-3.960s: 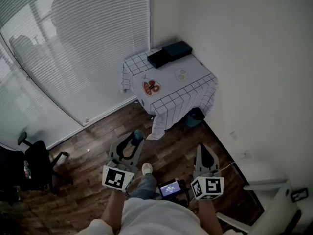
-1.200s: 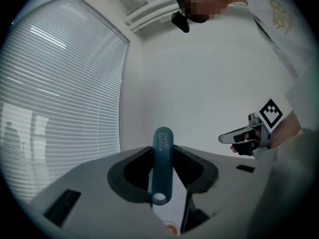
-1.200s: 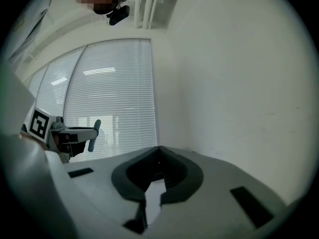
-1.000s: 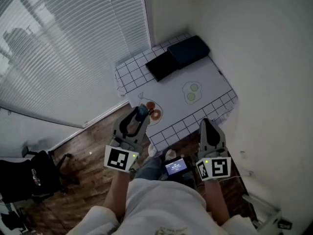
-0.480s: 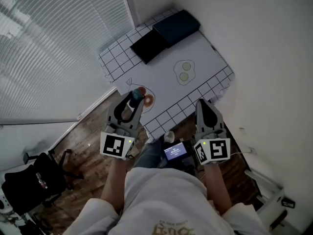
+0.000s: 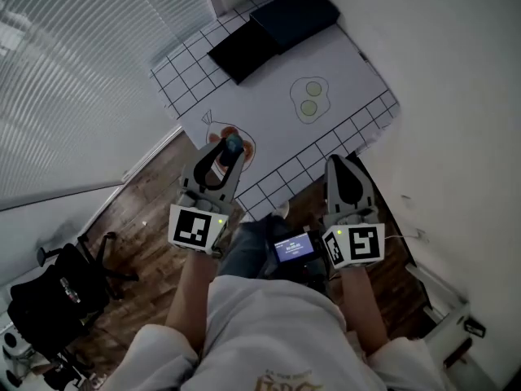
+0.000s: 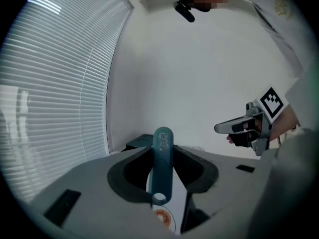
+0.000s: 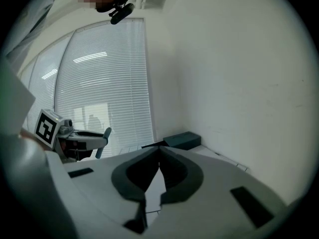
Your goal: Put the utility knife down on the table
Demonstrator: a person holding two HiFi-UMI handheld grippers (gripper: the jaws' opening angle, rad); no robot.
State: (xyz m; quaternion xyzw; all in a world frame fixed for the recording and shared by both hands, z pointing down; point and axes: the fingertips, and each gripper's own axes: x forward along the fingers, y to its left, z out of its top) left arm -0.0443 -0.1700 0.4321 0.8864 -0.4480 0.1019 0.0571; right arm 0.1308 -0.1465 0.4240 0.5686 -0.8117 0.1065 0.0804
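The left gripper [image 6: 226,147], clamped on the teal utility knife [image 7: 162,171], hovers above the table's [image 6: 269,104] near edge, so the next move is probably lowering and releasing it, while the right gripper [image 6: 342,163] waits with jaws together, empty.

We look steeply down from the head camera, high above the counter [image 6: 342,63] and just off its near edge. The camera on the left hand-held gripper [image 6: 225,149] sits low at that edge and faces along its jaws toward the counter's far end. The one on the right hand-held gripper [image 6: 342,165] does likewise. All three views share the counter's far end with its dark box [image 6: 295,15]. Each gripper view also catches the other hand-held gripper.
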